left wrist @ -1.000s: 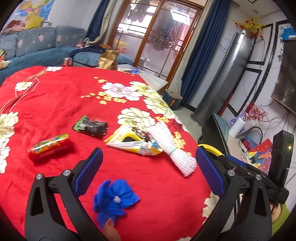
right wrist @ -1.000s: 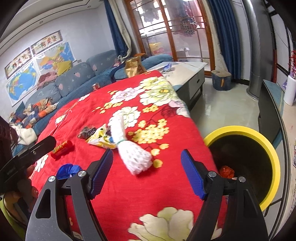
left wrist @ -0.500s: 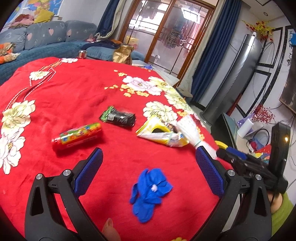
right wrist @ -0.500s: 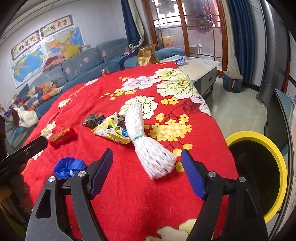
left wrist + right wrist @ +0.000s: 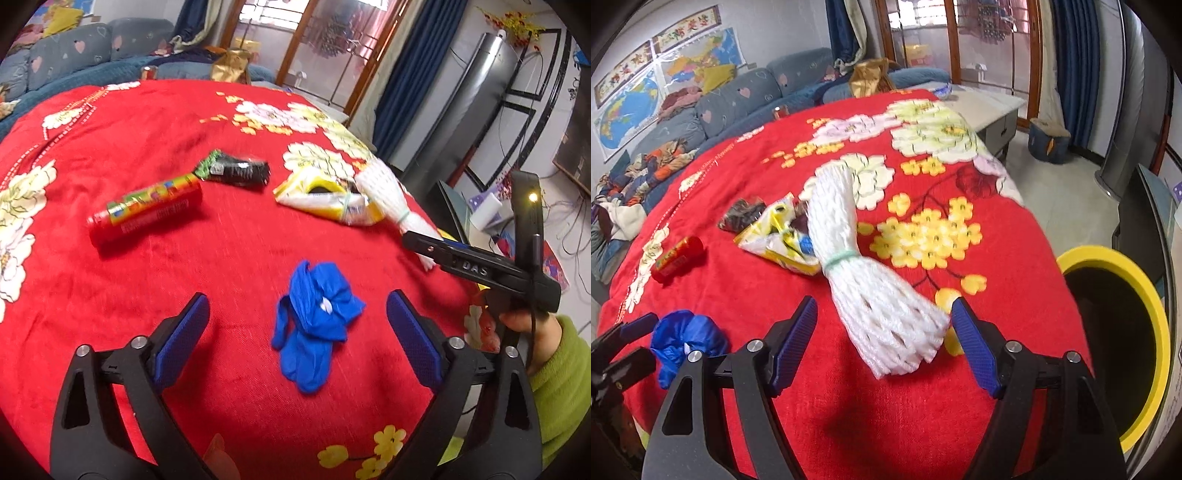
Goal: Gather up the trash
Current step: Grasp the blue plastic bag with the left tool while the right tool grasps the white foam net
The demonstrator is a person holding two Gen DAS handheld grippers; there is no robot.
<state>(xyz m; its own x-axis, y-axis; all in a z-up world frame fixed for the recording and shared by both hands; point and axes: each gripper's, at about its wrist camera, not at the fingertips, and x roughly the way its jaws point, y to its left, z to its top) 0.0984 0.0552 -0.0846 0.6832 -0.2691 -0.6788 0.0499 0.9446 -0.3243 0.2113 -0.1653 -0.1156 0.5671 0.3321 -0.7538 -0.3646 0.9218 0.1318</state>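
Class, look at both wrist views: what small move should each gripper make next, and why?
Probably lower a little further while closing. The left gripper frames the crumpled blue glove, the right gripper frames the white foam net bundle; both jaws are closing, yet neither pair touches its item.

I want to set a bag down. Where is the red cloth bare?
Bare: the far stretch beyond the red tube and black wrapper. Crowded: the yellow packet, white foam net and blue glove near both grippers.

bin (image 5: 1145,295) cut by right edge | glove (image 5: 687,336) partly behind claw
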